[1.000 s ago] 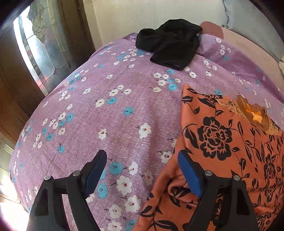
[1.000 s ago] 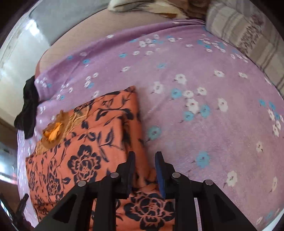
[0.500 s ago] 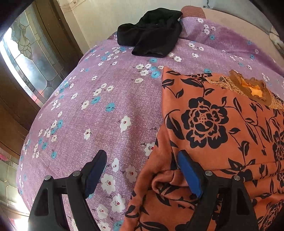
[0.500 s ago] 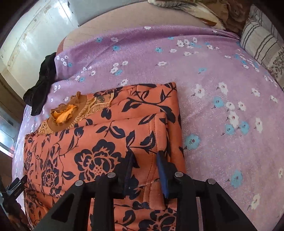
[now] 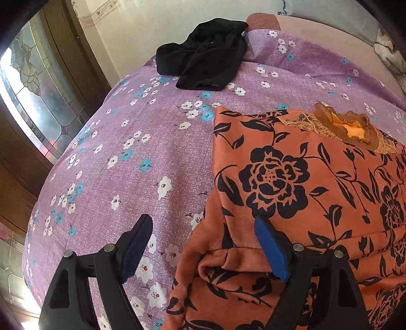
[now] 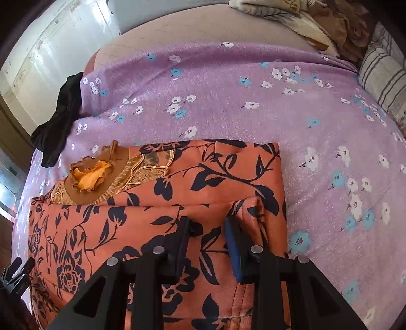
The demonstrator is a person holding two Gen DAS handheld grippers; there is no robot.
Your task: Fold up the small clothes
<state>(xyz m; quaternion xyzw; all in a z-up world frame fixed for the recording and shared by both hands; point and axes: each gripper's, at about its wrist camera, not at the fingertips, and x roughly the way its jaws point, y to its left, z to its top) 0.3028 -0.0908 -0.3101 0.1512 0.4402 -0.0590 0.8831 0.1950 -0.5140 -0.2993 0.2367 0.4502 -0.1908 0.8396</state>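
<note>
An orange garment with black flowers [image 5: 291, 177] lies on the purple flowered sheet [image 5: 127, 177], its brown frilled collar [image 5: 352, 129] at the far side. My left gripper [image 5: 203, 223] stands open astride the garment's bunched left edge. Its left finger hangs over bare sheet and its right finger rests at the cloth. In the right wrist view the orange garment [image 6: 177, 193] has its right side folded inward as a flap. My right gripper [image 6: 206, 223] is narrowly shut on that flap, whose raised corner stands by the right finger.
A black garment [image 5: 205, 63] lies crumpled at the sheet's far corner, seen also in the right wrist view as the black garment [image 6: 58, 121]. A glazed wooden door [image 5: 33, 101] is at the left. A striped pillow [image 6: 380, 76] and bedding [image 6: 291, 12] lie far right.
My right gripper has moved left across the garment, drawing its right side over as a flap. My left gripper has rolled and edged closer to the garment's left edge, jaws unchanged.
</note>
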